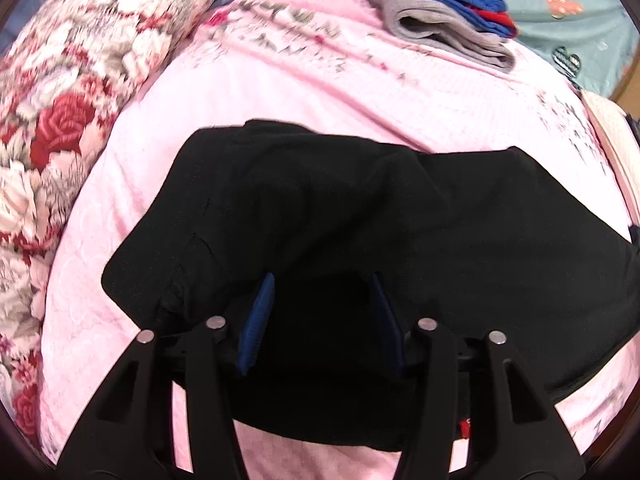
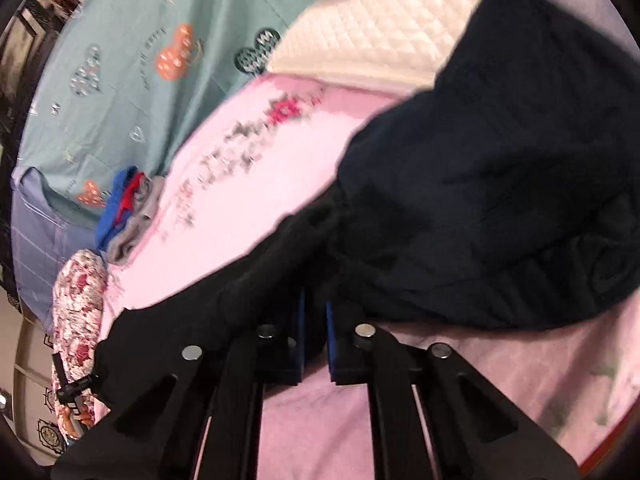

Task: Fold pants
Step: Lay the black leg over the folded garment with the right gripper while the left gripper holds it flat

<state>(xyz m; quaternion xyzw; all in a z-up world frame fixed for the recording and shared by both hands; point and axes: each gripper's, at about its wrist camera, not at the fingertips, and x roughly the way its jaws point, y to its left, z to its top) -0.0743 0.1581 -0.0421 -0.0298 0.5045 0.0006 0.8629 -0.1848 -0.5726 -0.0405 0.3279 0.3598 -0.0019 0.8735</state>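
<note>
Black pants (image 1: 360,208) lie crumpled on a pink blanket (image 1: 280,96). My left gripper (image 1: 322,284) is open, its blue pads (image 1: 260,312) wide apart over the near edge of the pants, with black cloth between and under them. In the right wrist view the pants (image 2: 500,168) stretch from lower left up to the upper right. My right gripper (image 2: 316,308) has its blue pads close together with a fold of the black cloth pinched between them.
A floral quilt (image 1: 60,120) is bunched on the left. A pile of folded grey and blue clothes (image 1: 440,12) lies at the far side on a teal sheet (image 1: 580,20). A white quilted mattress (image 2: 380,32) edge shows beyond the blanket.
</note>
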